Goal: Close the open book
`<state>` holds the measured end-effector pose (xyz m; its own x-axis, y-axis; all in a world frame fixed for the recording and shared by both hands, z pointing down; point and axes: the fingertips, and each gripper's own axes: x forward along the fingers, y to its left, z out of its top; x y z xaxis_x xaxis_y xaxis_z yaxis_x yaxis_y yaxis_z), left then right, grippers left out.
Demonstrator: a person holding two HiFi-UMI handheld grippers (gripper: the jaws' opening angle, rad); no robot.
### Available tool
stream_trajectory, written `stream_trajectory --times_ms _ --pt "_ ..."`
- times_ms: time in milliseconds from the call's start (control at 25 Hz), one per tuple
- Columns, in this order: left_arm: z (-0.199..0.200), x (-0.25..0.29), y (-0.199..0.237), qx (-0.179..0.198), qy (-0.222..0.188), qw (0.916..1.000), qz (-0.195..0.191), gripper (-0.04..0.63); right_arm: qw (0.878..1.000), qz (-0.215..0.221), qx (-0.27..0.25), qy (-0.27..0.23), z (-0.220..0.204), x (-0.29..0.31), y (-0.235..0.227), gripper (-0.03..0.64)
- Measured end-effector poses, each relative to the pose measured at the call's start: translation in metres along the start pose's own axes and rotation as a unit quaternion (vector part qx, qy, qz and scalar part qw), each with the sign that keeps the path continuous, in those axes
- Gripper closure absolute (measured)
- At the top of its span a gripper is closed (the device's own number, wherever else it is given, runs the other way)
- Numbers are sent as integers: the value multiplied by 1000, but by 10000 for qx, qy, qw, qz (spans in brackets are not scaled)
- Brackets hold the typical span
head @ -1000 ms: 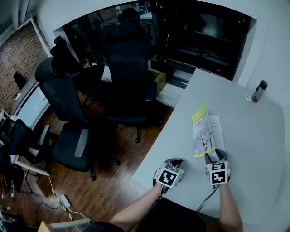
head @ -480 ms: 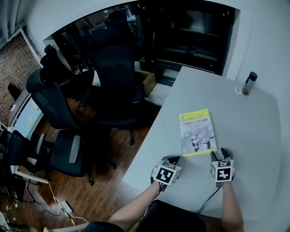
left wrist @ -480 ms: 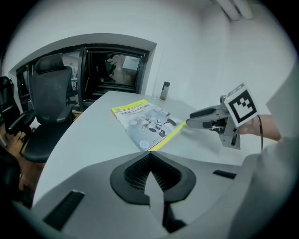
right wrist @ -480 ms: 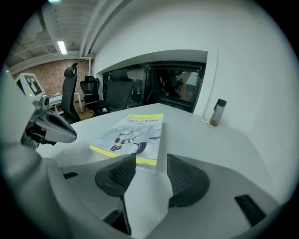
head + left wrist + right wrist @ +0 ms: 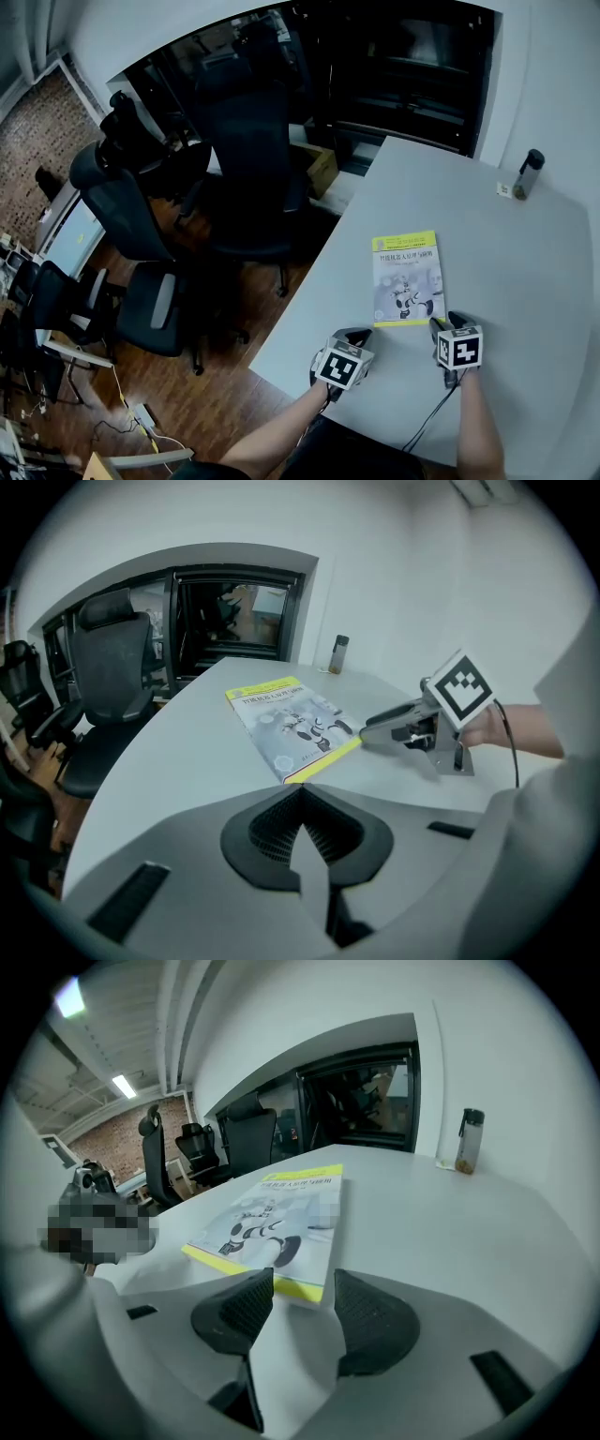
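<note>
One bottle point(image 5: 531, 173) beyond closed book point(image 5: 406, 277)

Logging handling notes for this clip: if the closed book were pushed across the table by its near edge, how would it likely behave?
The book looks thin and soft-covered, so it would probably flex if lifted by one corner. Lying flat on the smooth table, it should slide rather than tip. Its cover looks glossy, so it may slip in a grip.
</note>
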<state>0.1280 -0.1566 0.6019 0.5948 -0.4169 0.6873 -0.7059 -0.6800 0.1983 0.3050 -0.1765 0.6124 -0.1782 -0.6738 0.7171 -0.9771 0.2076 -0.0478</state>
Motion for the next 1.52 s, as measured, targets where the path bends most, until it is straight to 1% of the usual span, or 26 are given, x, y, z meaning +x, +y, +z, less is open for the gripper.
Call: stream_trajectory --times_ms 160,280,360,560,760,840,960,1120,1240,1280,1320,1360,1400,1520 --pt "1 -2 1 -100 -79 9998 125 591 9990 403 51 173 -10 6 12 414" --pt "-2 -3 5 -157 -121 9997 156 591 9976 609 -117 306 -13 9 28 414" --pt "-4 -6 7 -168 -136 9997 115 591 9968 666 -188 398 -14 10 41 414" --pt "-7 -22 21 -127 -242 9996 8 591 9961 690 -253 486 -12 12 76 414" --pt "-13 -45 35 -40 -388 9990 -210 591 9964 570 -310 540 -10 21 108 414" --pt "-16 -55 42 -14 -391 9989 -241 591 9972 462 -257 531 -9 23 113 414" --pt "-19 -69 51 36 -431 9986 -309 591 9986 180 -172 476 -5 25 114 414" --pt "-18 -86 55 130 -659 9965 -500 591 9993 -291 -31 246 0 11 116 414" --pt "-7 -97 51 197 -926 9935 -629 591 9990 -435 -91 -98 11 -15 125 414" --pt "-2 -101 47 229 -1015 9924 -661 591 9984 -491 -138 -255 17 -25 127 428" --pt "2 -106 43 260 -1102 9912 -686 591 9973 -565 -190 -424 23 -38 129 513" --pt "6 -111 37 285 -1188 9900 -705 591 9961 -618 -241 -589 30 -50 131 575" --pt "10 -117 31 307 -1276 9887 -721 591 9949 -616 -286 -741 35 -62 134 612" --pt "21 -136 10 392 -1549 9844 -735 591 9914 -428 -355 -1181 51 -97 145 612"
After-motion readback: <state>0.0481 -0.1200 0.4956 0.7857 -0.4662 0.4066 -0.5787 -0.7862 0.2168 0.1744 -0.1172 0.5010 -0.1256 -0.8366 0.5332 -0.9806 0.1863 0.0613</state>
